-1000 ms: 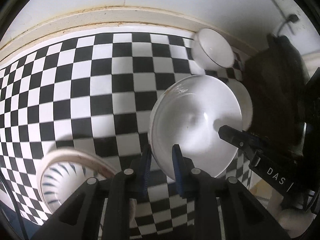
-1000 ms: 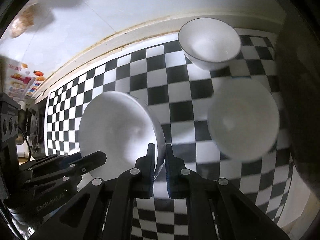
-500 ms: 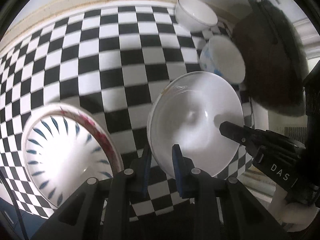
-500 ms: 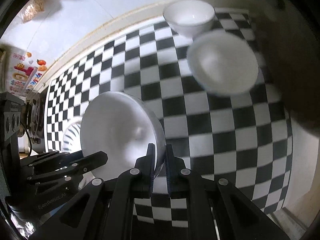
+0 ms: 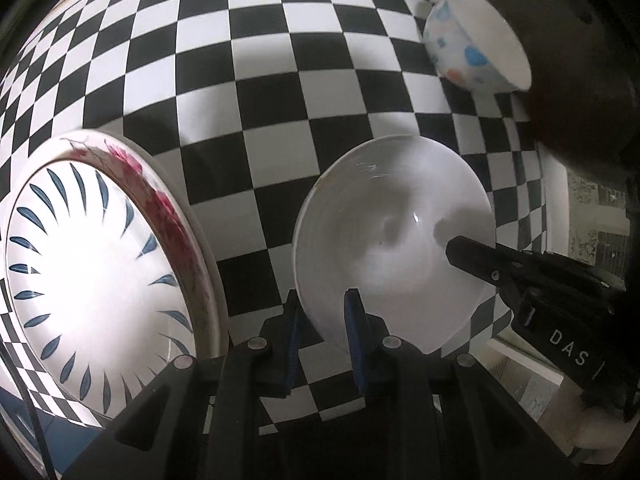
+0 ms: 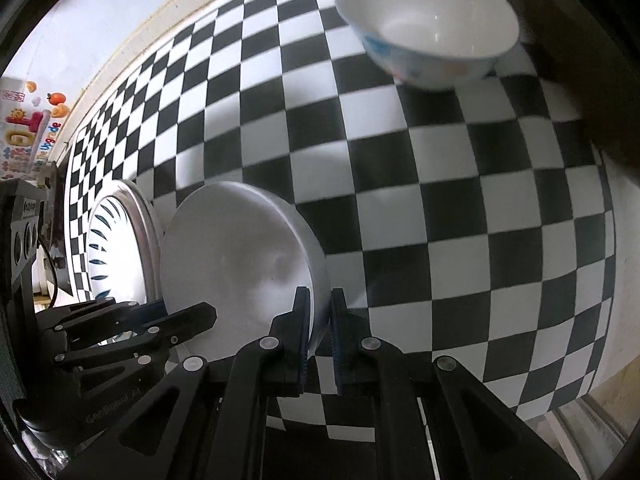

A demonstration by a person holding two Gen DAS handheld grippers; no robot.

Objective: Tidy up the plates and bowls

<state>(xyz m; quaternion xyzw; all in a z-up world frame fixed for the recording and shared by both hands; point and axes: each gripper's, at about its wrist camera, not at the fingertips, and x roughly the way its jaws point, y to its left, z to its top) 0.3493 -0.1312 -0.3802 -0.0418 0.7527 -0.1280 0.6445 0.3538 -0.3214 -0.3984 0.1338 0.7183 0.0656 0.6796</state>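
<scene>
Patterned plate stack (image 5: 100, 276) sits left on the checkered cloth (image 5: 280, 80); beside it the white plate (image 5: 394, 240) is carried, left gripper (image 5: 320, 320) and right gripper (image 6: 320, 320) both clamped on its rim. Next, probably: lower onto stack, release.

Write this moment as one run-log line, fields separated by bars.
held: plain white round plate | left gripper: shut on rim | right gripper: shut on opposite rim | nearby: blue-leaf patterned plate
</scene>
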